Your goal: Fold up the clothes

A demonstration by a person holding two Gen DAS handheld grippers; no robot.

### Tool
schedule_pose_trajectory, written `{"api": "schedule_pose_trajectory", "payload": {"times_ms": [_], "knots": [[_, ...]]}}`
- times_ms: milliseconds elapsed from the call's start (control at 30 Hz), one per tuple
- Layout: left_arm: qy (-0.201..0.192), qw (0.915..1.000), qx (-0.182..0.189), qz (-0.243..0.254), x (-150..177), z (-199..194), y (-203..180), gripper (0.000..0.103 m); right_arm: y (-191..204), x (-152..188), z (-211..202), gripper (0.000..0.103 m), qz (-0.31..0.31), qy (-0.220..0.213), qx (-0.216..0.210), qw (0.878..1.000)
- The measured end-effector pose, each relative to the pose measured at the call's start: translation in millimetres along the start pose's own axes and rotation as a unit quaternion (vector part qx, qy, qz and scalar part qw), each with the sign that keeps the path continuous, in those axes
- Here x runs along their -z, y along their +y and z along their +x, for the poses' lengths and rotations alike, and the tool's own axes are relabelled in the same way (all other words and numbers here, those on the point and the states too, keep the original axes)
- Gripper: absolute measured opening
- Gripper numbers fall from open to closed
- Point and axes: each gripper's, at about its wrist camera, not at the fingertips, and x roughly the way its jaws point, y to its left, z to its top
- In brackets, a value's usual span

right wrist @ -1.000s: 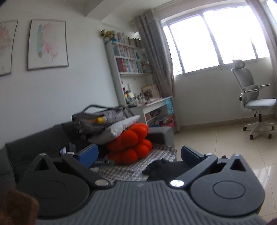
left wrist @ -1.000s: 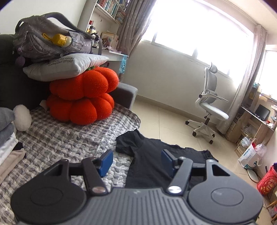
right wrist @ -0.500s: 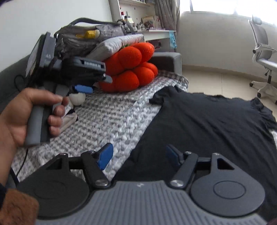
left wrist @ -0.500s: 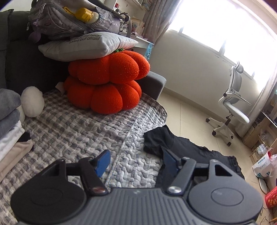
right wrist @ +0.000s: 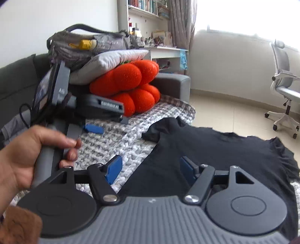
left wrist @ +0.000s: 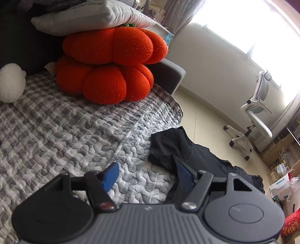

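My right gripper [right wrist: 149, 169] hangs with its blue pads spread wide and nothing between them, low over the near edge of the black T-shirt [right wrist: 221, 150]. One pad sits above the quilt [right wrist: 129, 144], the other above the dark cloth; I cannot tell whether either touches. My left hand [right wrist: 24, 155] wraps the grey handle of my left gripper [left wrist: 148, 175], whose fingers also stand apart and empty, one pad over the grey checked quilt [left wrist: 65, 131] and the other at the shirt's edge [left wrist: 187, 155].

The shirt lies spread flat on the quilted sofa seat, its collar end bunched slightly, its far sleeve reaching toward the seat's outer edge. Beyond it, two orange pumpkin cushions [left wrist: 112, 62] are stacked against the dark sofa back, a grey pillow [left wrist: 90, 15] on top of them and a grey bag [right wrist: 88, 45] on the pillow. A white plush ball [left wrist: 11, 82] rests on the quilt beside the cushions. Farther off, a white office chair [left wrist: 256, 116] stands on the tiled floor below the bright window.
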Motion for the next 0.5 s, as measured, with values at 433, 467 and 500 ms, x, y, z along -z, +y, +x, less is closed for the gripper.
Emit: {"api": "schedule_pose_trajectory", "payload": {"times_ms": [433,467,500], "knots": [[0.023,0.9991,0.009,-0.034,-9,51,25,0.063,5,8,130,0.042,0.029,0.069,-0.001,0.997],[0.025,0.9993,0.008,-0.027,-8,56,24,0.063,6,12,136,0.021,0.023,0.078,0.011,0.997],[0.029,0.9994,0.006,-0.020,-8,61,22,0.061,6,16,142,0.000,0.020,0.086,0.026,0.996]]}}
